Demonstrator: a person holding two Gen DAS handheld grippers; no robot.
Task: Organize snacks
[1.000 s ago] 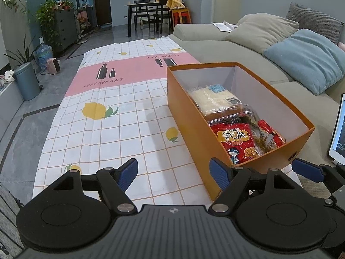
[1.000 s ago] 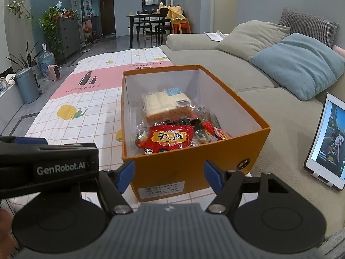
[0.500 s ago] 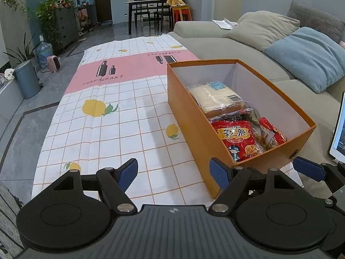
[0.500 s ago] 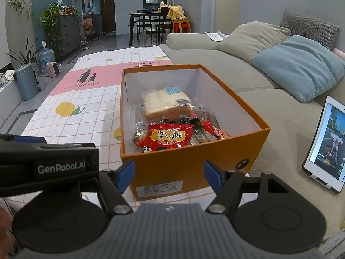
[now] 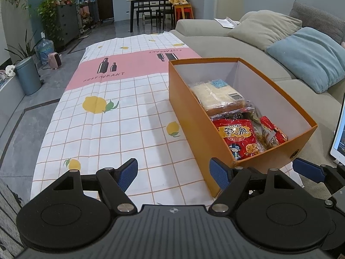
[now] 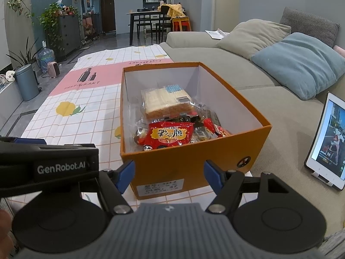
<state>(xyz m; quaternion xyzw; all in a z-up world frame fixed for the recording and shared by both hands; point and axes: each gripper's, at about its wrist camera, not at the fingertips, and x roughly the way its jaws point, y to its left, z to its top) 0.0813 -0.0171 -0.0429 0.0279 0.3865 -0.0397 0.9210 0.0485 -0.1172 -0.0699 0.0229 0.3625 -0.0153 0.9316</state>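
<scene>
An orange box (image 5: 189, 112) (image 6: 194, 164) stands on the checked tablecloth (image 5: 120, 118) by the sofa. Inside lie a red snack packet (image 5: 237, 136) (image 6: 170, 136), a clear pack of pale wafers (image 5: 217, 95) (image 6: 166, 99) and other small packets (image 6: 213, 129). My left gripper (image 5: 174, 172) is open and empty, above the cloth just left of the box's near corner. My right gripper (image 6: 170, 174) is open and empty, in front of the box's near wall, with the box's label between its fingers. The left gripper's body (image 6: 47, 164) shows at the left of the right wrist view.
A grey sofa (image 6: 248, 69) with beige and blue cushions (image 6: 301, 62) runs along the right. A lit tablet (image 6: 327, 142) leans on the sofa seat beside the box. A bin (image 5: 28, 77), plants and a dining table (image 5: 151, 6) stand far back.
Both grippers have drawn back slightly and risen, so the box looks a little farther away. Both stay open and empty.
</scene>
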